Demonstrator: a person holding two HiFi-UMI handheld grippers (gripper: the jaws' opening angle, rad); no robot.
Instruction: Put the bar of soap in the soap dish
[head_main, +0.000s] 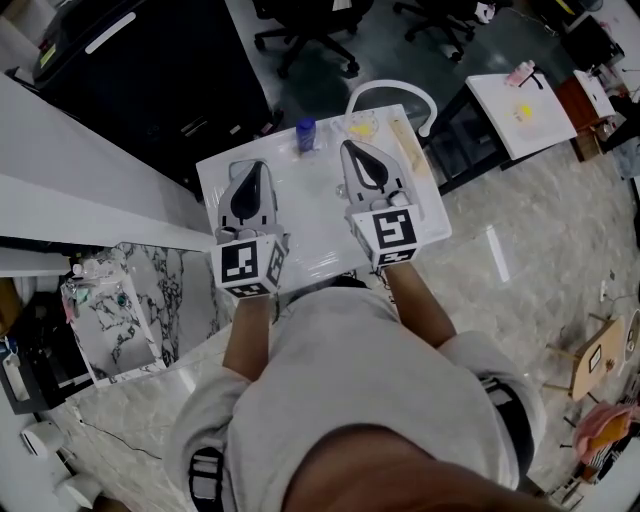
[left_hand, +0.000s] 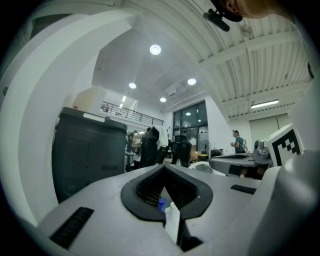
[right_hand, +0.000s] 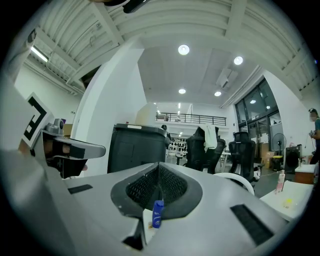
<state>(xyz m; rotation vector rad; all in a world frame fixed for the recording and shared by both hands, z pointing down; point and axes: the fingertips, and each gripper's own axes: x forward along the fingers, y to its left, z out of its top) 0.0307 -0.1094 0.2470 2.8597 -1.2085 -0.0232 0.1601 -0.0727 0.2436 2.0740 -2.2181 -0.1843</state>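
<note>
- The left gripper (head_main: 251, 170) sat at centre-left of the head view, over the near part of a small white table (head_main: 305, 215). It pointed towards the top of the frame.
- In the left gripper view its jaws met at the tip with nothing clamped between them. Only a blue bottle (left_hand: 161, 203) and a strip of white tabletop showed through the gap behind the tip.
- The right gripper (head_main: 353, 152) lay just right of centre in the head view, alongside the left one but apart from it, reaching slightly nearer the top of the frame.
- In the right gripper view its pads were pressed together along a straight seam and held nothing. The blue bottle stood beyond them, low in the frame.
- In the head view that bottle stood upright at the table's far edge, between the two gripper tips and clear of both.
- A yellowish lump (head_main: 362, 128), seemingly the bar of soap, lay just right of the bottle at upper centre. It was near the right gripper's tip, and contact could not be judged.
- Whether a dish lay under the lump was too small to tell.
- A pale wooden strip (head_main: 410, 148) ran along the table's right side.
- A white chair back (head_main: 400, 92) curved just beyond the table.
- A second white table (head_main: 515, 115) stood at upper right.
</note>
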